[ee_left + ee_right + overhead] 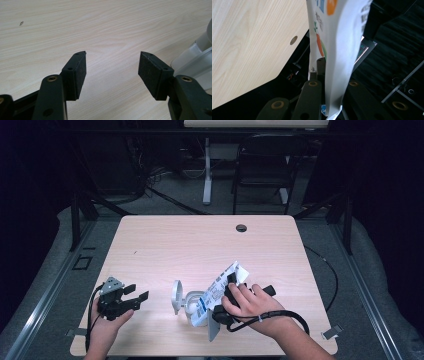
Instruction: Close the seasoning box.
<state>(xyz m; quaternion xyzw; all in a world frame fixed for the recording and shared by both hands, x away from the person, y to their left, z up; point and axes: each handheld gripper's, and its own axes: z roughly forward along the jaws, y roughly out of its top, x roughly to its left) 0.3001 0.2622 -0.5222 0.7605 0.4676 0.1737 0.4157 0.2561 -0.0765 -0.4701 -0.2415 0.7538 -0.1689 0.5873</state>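
Pinching printed pouch (pixel 220 287), right tongs (pixel 231 285) hold it tilted up-right. Left tongs (pixel 131 298) spread, empty, near bench (pixel 200 240) edge, left of white fixture (pixel 182 301).

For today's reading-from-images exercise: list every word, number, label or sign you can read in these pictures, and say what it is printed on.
None can be read for certain.
Pouch, clamped in the right hand-held gripper: dark print, a blue patch, an orange disc and a carrot picture, all too blurred to read.
Same pouch in the high view: rows of dark print and a blue label, too small.
White lidded container: no text visible.
Table: no text.
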